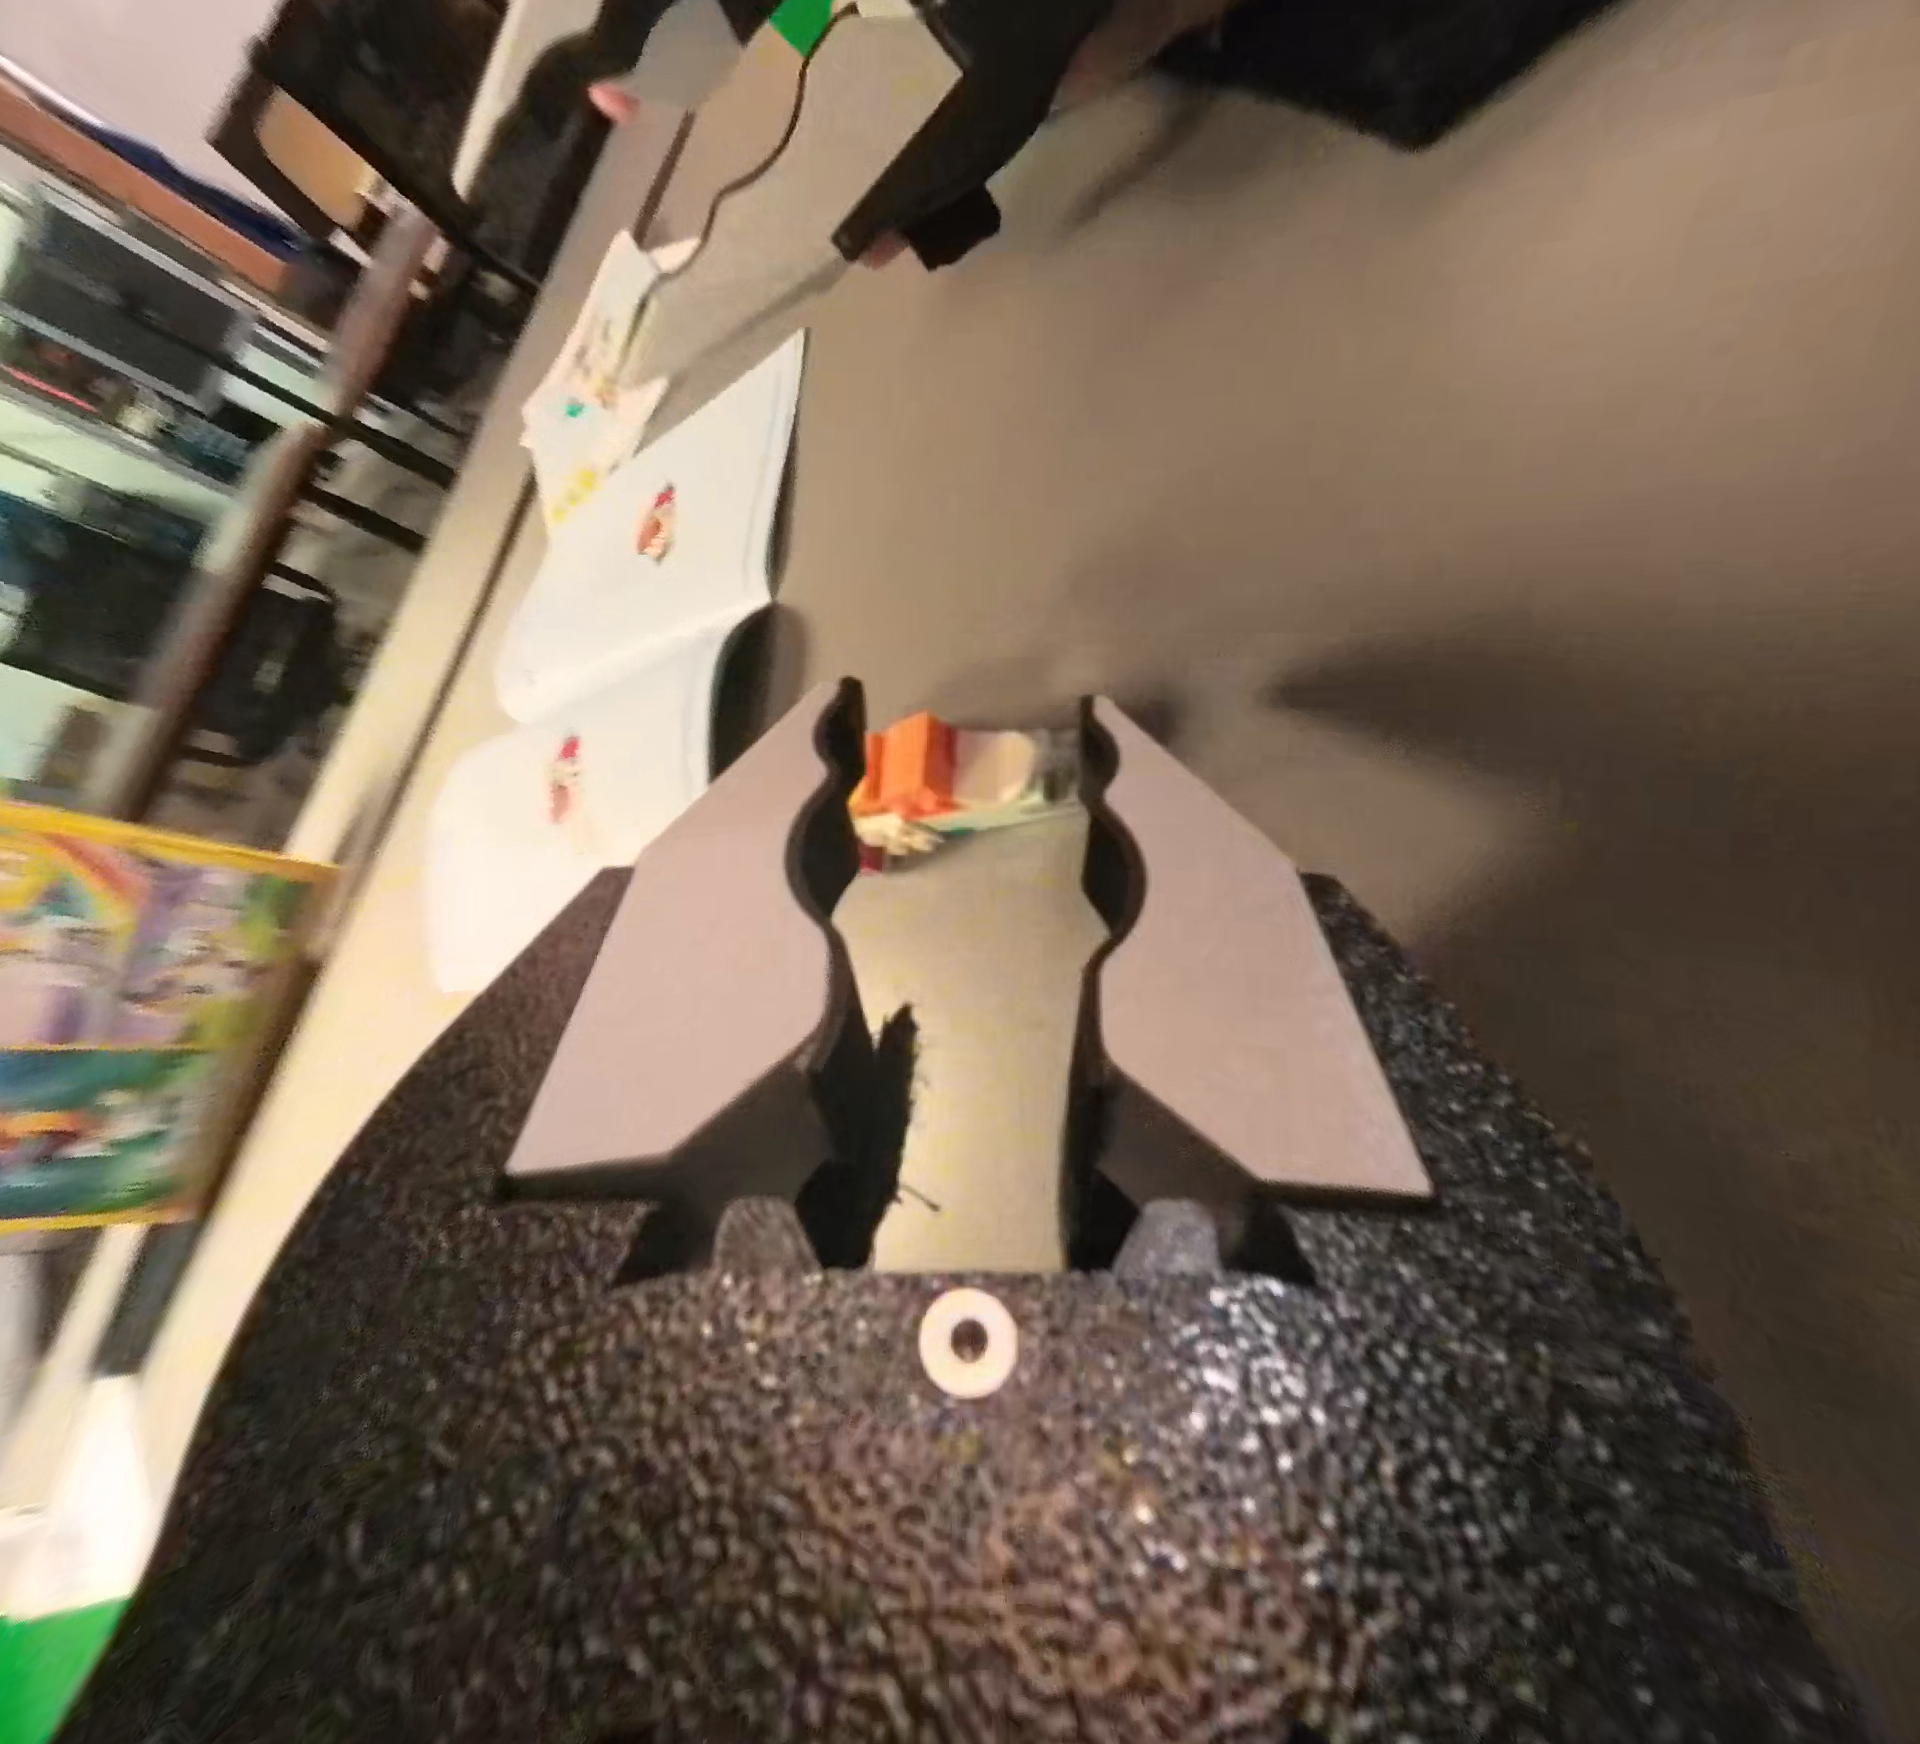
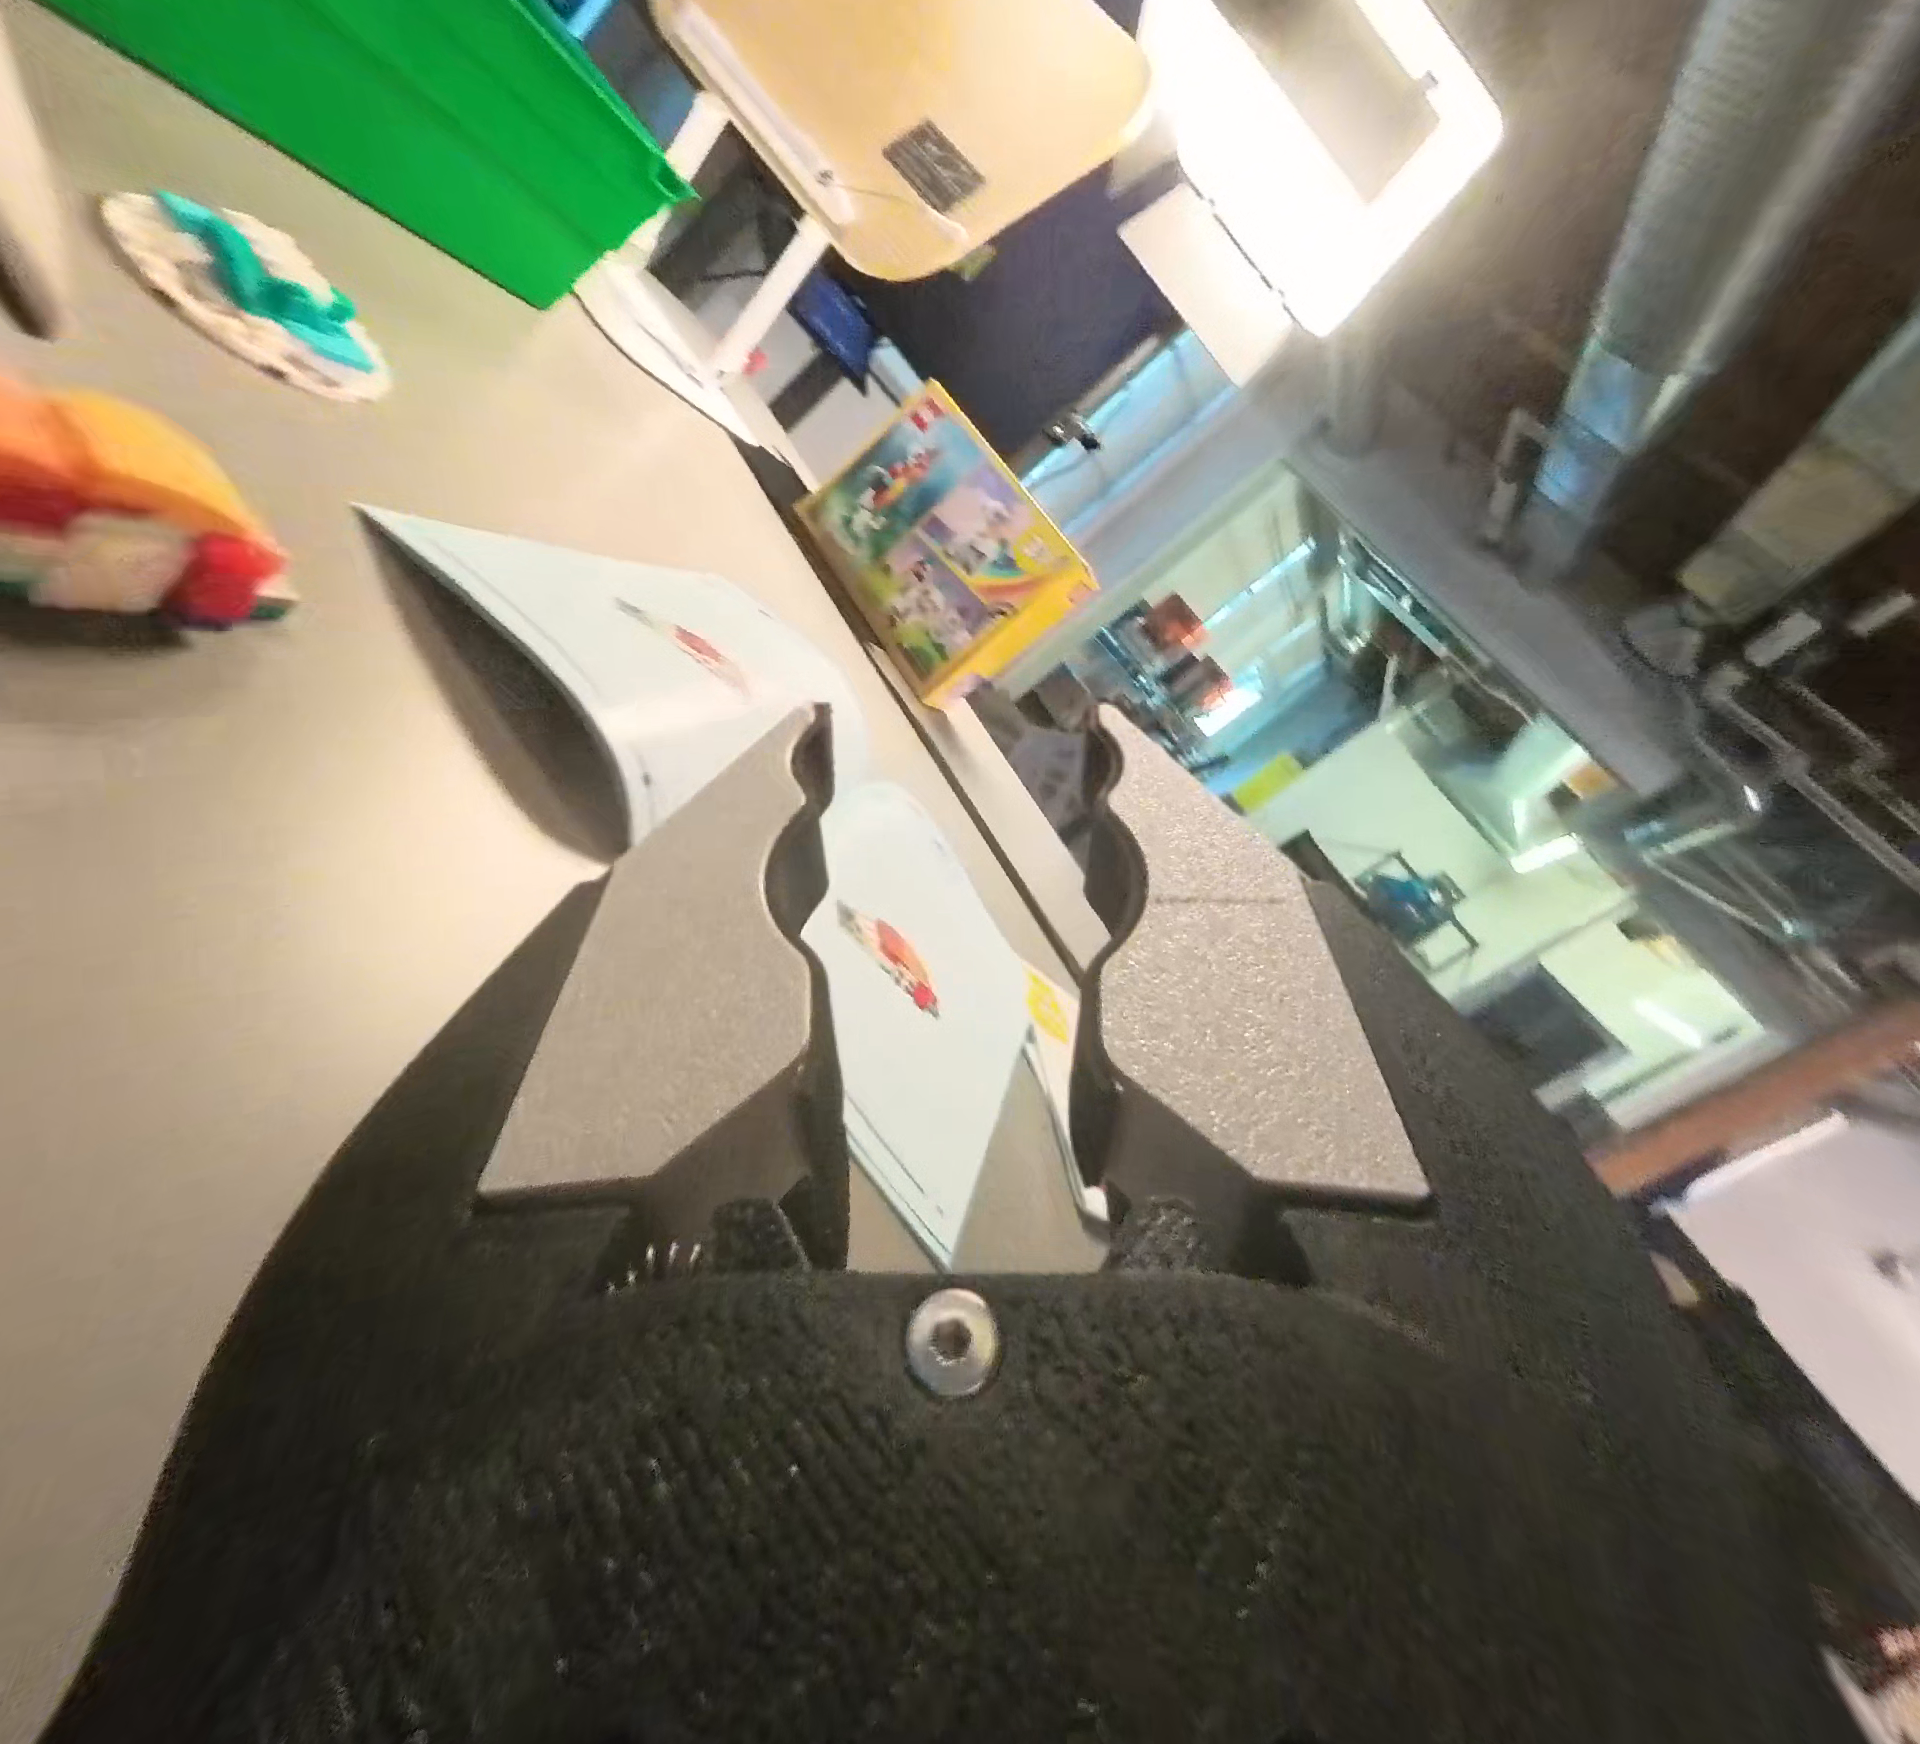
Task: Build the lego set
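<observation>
My left gripper (image 1: 971, 718) is open and empty, low over the grey table (image 1: 1351, 447). Just beyond its fingertips sits an orange lego build (image 1: 909, 764) beside a white round plate (image 1: 997, 759). My right gripper (image 2: 956, 738) is open and empty, raised over the open instruction book (image 2: 914, 967). The right wrist view shows the rainbow-coloured lego build (image 2: 125, 531) at the far left and a white plate with teal pieces (image 2: 249, 302) behind it. The right gripper also shows blurred, far off in the left wrist view (image 1: 675, 21), held by a black-sleeved arm (image 1: 935, 177).
The open instruction book (image 1: 644, 551) lies left of my left gripper, near the table's edge. The colourful lego box (image 2: 935, 541) stands at that edge, also seen in the left wrist view (image 1: 135, 1019). A green bin (image 2: 312, 32) sits at the table's far end. A beige chair (image 2: 894, 53) stands beyond.
</observation>
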Action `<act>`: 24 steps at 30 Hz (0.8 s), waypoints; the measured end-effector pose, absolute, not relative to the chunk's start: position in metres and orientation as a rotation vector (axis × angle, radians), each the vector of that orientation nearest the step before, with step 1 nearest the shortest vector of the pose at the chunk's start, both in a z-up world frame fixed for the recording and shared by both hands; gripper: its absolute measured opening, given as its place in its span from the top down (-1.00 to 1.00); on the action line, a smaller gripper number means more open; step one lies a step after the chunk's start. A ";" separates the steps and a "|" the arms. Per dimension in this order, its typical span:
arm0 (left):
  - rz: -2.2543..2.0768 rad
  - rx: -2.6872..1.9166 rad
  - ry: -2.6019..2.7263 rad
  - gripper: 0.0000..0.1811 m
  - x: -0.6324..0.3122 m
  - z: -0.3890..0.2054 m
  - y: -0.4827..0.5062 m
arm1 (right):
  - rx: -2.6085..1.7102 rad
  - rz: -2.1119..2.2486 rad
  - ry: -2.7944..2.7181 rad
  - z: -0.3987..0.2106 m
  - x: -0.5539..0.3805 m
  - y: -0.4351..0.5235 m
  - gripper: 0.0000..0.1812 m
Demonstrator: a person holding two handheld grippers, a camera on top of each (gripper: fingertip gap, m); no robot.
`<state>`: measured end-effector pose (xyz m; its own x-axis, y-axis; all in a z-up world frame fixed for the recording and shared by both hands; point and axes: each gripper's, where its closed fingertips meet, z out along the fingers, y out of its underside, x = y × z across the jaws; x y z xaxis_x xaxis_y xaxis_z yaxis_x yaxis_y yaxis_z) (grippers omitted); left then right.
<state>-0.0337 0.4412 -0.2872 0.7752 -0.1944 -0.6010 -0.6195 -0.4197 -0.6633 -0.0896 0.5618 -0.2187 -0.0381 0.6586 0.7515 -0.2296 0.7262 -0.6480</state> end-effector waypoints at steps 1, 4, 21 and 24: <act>0.478 -1.997 0.567 0.50 -0.032 -0.288 0.441 | -0.404 0.735 -1.424 -0.217 -0.090 0.567 0.49; 0.300 -1.944 0.403 0.36 -0.029 -0.273 0.435 | -0.482 0.707 -1.372 -0.212 -0.087 0.581 0.49; -0.423 -2.084 0.139 0.35 0.009 -0.289 0.457 | -0.771 0.608 -1.152 -0.199 -0.080 0.620 0.70; -0.348 -1.967 0.235 0.37 0.014 -0.258 0.472 | -0.833 0.624 -1.152 -0.203 -0.085 0.625 0.70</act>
